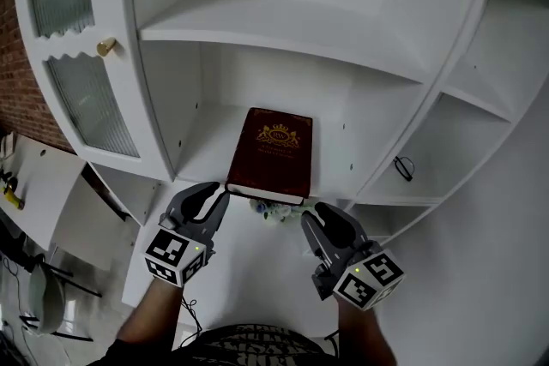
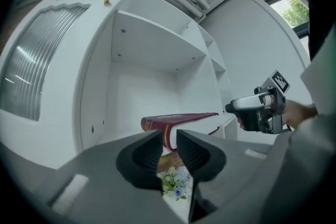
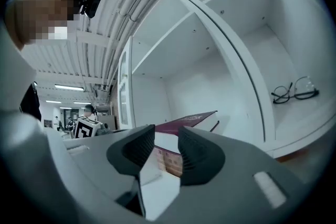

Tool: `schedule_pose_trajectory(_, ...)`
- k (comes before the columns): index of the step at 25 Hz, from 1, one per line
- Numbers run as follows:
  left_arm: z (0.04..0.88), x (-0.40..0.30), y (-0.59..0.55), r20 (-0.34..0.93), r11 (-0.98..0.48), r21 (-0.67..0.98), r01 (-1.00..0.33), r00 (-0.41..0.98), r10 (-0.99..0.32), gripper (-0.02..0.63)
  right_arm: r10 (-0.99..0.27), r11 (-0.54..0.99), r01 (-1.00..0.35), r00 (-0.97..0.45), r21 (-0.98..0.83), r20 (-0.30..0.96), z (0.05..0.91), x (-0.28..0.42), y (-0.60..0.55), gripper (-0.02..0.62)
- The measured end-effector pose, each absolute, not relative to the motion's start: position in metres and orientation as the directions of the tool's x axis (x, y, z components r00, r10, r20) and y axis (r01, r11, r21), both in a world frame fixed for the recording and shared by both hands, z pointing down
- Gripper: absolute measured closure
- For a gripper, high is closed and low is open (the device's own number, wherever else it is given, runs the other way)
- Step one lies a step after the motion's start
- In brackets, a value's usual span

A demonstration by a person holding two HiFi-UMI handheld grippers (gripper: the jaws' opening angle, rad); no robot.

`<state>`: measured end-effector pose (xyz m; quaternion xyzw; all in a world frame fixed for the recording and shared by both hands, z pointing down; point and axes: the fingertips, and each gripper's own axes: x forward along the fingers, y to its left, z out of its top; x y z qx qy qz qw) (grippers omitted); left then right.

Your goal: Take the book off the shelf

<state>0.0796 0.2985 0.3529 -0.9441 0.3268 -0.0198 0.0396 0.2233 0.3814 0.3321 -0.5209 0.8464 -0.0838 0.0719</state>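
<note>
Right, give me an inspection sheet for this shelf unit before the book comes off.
surface: white shelf, one of several open compartments.
job's things: dark red book lying flat, cover up, front edge toward the tools.
clutter: flowered item showing under the book's front edge; glasses in the compartment to the right.
grippers: left tool and right tool both open and empty, just short of the book's front corners.
cables: nothing seen on the shelves.
surroundings: ribbed-glass cabinet door with gold knob at left; brick wall beyond it.
</note>
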Motion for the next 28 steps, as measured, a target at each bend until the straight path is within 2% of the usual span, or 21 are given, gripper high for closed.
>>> schedule_pose_trajectory(3,0.357,0.086,0.296,0.01,-0.786,-0.082,-0.613,0.788,-0.615,0.474,-0.866,0.487,-0.824,-0.499,-0.291,-0.037,0.336,0.226,0.364,0.343)
schedule_pose_trajectory(4,0.357,0.089,0.294,0.007,-0.791,-0.082,-0.606,0.793,-0.609,0.457,-0.858,0.497,-0.81,-0.512,-0.31,-0.037,0.336,0.226,0.359,0.322)
schedule_pose_trajectory(7,0.359,0.098,0.29,0.008,-0.814,-0.057,-0.578,0.815,-0.579,0.405,-0.839,0.514,-0.782,-0.543,-0.353,-0.017,0.34,0.226,0.341,0.298)
schedule_pose_trajectory(10,0.363,0.104,0.287,0.034,-0.82,-0.057,-0.57,0.819,-0.572,0.379,-0.813,0.533,-0.746,-0.583,-0.399,0.002,0.345,0.221,0.33,0.272)
schedule_pose_trajectory(19,0.371,0.11,0.278,0.074,-0.825,-0.026,-0.565,0.822,-0.565,0.377,-0.804,0.531,-0.715,-0.595,-0.455,-0.003,0.347,0.214,0.315,0.261)
schedule_pose_trajectory(26,0.37,0.109,0.302,0.033,-0.83,-0.016,-0.557,0.829,-0.558,0.385,-0.803,0.517,-0.641,-0.592,-0.567,-0.064,0.345,0.221,0.337,0.258)
schedule_pose_trajectory(28,0.371,0.108,0.309,0.027,-0.831,-0.013,-0.557,0.83,-0.557,0.394,-0.811,0.505,-0.644,-0.582,-0.574,-0.06,0.348,0.222,0.342,0.277)
